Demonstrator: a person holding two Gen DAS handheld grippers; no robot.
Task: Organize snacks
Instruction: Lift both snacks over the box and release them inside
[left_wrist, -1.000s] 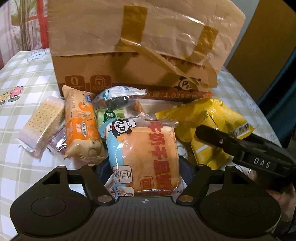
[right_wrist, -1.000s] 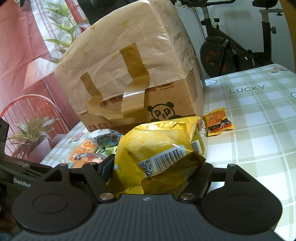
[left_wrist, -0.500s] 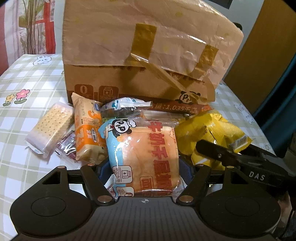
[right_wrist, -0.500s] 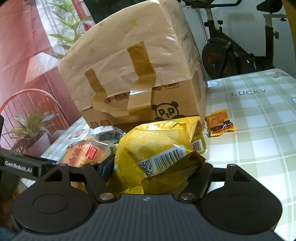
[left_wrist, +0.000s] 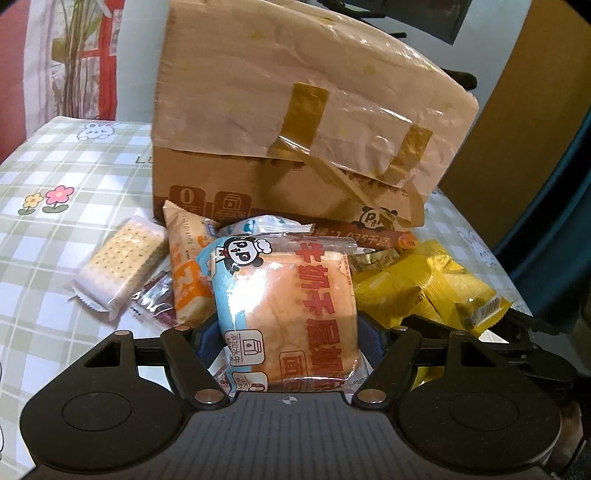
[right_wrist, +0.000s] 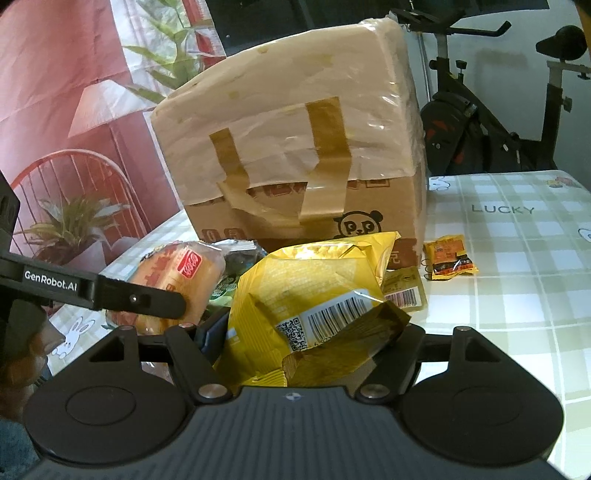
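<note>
My left gripper (left_wrist: 288, 341) is shut on a bread packet (left_wrist: 284, 306), blue and white with a panda logo and red characters, and holds it above the snack pile. In the right wrist view the same bread packet (right_wrist: 177, 273) shows at the left, behind a finger (right_wrist: 110, 291) of the left gripper. My right gripper (right_wrist: 310, 343) is shut on a crumpled yellow bag (right_wrist: 314, 291) with a barcode. That yellow bag (left_wrist: 424, 291) hangs to the right of the bread in the left wrist view. A taped cardboard box (left_wrist: 295, 110) with a panda print stands just behind both packets.
On the checked tablecloth (left_wrist: 55, 236) lie a cracker pack (left_wrist: 122, 266), an orange packet (left_wrist: 188, 273) and a small dark red sachet (left_wrist: 155, 299). A small orange snack pack (right_wrist: 448, 256) and a flat yellow packet (right_wrist: 404, 291) lie right of the box. An exercise bike (right_wrist: 480, 129) stands beyond the table.
Both grippers have risen a little with their packets still held. The bread packet has come up off the pile and into the right wrist view.
</note>
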